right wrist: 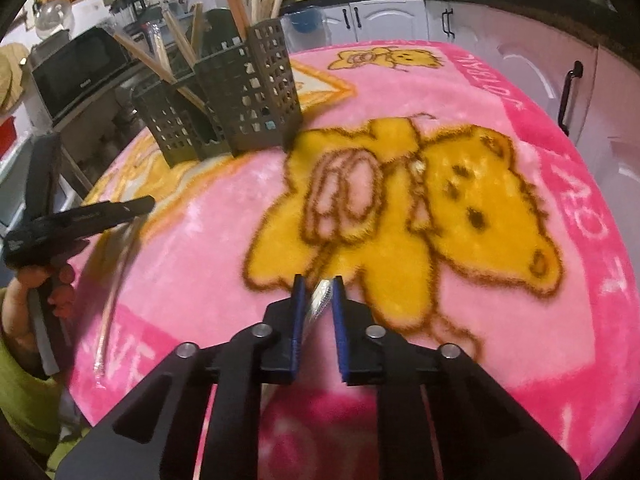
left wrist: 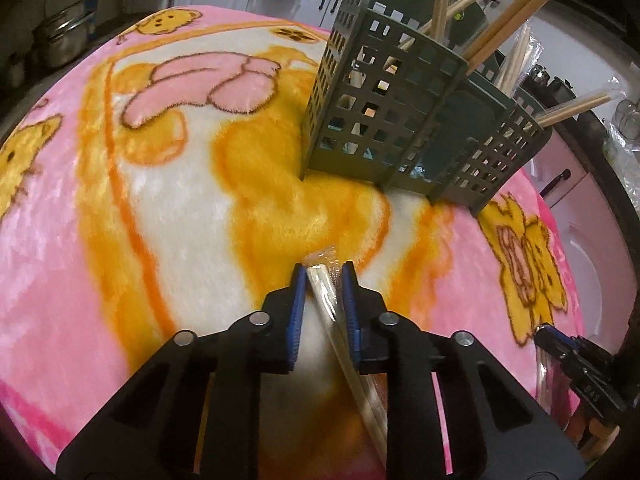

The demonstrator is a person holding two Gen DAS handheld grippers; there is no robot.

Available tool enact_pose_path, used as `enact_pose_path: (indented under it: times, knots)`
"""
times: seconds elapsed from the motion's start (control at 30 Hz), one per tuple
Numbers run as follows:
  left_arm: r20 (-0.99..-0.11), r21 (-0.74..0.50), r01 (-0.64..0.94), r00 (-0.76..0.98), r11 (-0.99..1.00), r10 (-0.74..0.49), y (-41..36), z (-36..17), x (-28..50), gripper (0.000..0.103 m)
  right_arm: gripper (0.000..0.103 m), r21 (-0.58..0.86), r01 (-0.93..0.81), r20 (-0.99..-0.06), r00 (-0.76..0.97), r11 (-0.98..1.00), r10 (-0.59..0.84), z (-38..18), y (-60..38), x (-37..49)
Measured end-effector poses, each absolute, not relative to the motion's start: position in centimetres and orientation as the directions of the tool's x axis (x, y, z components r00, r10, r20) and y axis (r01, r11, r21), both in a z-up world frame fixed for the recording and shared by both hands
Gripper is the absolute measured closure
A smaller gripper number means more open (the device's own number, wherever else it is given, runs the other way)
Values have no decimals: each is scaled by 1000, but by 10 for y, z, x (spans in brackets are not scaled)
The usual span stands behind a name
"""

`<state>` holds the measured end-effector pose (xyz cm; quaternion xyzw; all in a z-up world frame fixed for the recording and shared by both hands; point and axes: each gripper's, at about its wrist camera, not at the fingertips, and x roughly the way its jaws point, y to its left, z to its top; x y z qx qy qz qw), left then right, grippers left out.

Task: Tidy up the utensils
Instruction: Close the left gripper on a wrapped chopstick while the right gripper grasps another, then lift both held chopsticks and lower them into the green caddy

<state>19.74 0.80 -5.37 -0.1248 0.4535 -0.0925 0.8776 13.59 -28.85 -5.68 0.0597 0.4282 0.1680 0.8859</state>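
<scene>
**A:** Where is the pair of pale chopsticks in the clear plastic sleeve [left wrist: 325, 280]?

**B:** Between the blue-padded fingers of the left gripper [left wrist: 324, 270]. The fingers are clamped on it near its far end, and the rest of the sleeve runs back toward the camera, under the gripper's black body.

**A:** And the right gripper [right wrist: 318, 282]?

**B:** Its fingers are drawn close together on a crinkled, shiny tip of clear plastic wrapping [right wrist: 320, 296]. The part nearer the camera is hidden by the gripper, so I cannot tell what the wrapping holds.

**A:** Where do the utensils stand?

**B:** In the grey-green plastic lattice holder with several compartments [left wrist: 384, 120], upright on the far side of the bench. Light wooden chopsticks [left wrist: 516, 12] lean out of its top, some of them in clear sleeves.

**A:** What lies beneath all this?

**B:** A fluffy pink blanket with yellow teddy bears [right wrist: 500, 300] covers the bench. In the right wrist view a hand [right wrist: 52, 280] grips the left gripper's handle at the left edge. White cabinets with dark handles [right wrist: 384, 20] stand far behind.
</scene>
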Motion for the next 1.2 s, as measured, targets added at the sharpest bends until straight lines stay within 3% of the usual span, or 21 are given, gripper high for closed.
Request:
enact_pose_path:
  times: [0.47, 1.2]
  knots:
    - [-744, -336, 92, 585, 937, -324, 16, -31, 200, 98, 98, 250, -420, -629, 614, 872, 476, 4, -248, 148]
    - [-490, -236, 264, 799, 935, -349, -1, 112, 174, 100, 98, 187, -536, -368, 739, 823, 564, 120, -220, 146]
